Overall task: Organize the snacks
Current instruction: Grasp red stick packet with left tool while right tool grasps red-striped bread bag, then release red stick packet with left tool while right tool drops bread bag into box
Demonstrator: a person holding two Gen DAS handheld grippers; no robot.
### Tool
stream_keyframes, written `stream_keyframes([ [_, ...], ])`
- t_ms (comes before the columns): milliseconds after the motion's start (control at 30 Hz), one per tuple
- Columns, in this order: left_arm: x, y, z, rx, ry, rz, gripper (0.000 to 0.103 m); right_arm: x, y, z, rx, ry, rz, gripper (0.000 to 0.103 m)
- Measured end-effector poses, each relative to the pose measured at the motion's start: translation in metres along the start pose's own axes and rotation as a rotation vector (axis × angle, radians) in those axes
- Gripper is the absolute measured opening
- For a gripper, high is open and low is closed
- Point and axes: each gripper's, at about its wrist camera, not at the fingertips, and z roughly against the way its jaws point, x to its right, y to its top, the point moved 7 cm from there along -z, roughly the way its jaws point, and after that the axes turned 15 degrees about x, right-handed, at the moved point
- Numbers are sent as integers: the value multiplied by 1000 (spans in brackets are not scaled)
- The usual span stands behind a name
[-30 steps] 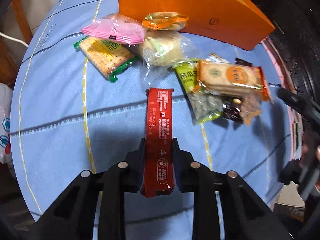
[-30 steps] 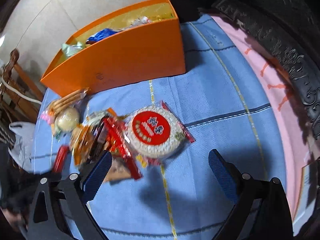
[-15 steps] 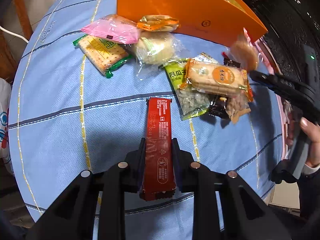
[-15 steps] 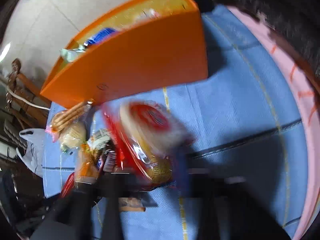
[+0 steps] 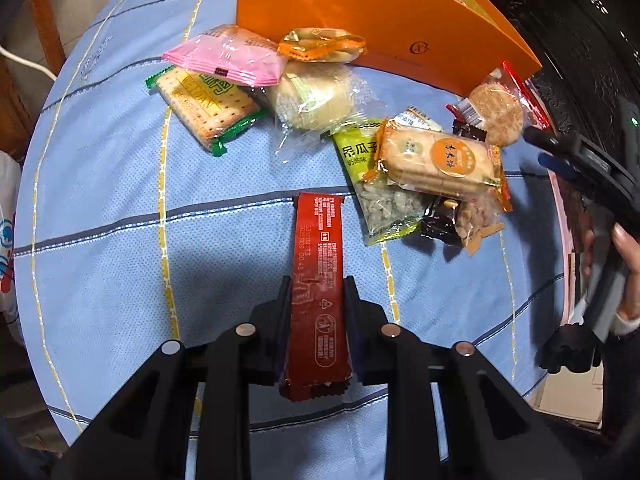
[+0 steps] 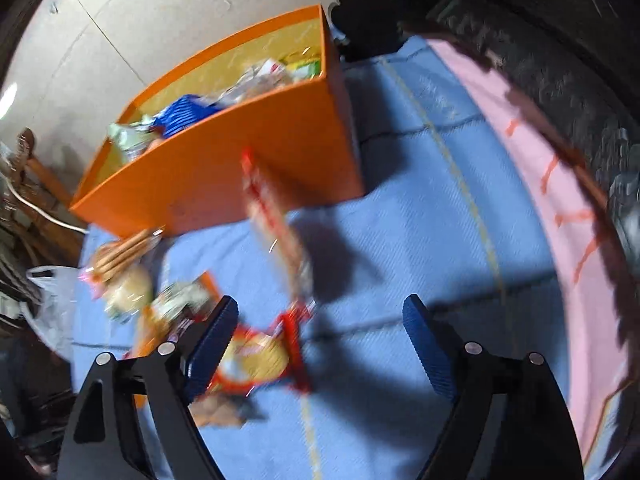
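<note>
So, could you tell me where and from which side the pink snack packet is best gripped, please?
Grip the pink packet across its narrower width near the middle, coming from above. It lies on top, overlapping the green-edged cracker pack, so its upper face is free. Its far end sits close to the orange box, so a level approach from there looks blocked.

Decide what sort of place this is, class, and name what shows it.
Probably a home room, not a shop or lab: a blue checked tablecloth on a table, dark carved wooden furniture, and loose snacks beside an orange box.
</note>
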Motion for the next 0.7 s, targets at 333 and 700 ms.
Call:
stream_keyframes([
  [333, -4, 13, 13, 41, 7, 1, 24, -44, 15, 3, -5, 113, 88, 15],
  [700, 2, 27, 29, 88, -13, -6, 24, -43, 36, 68, 73, 244, -19, 15],
])
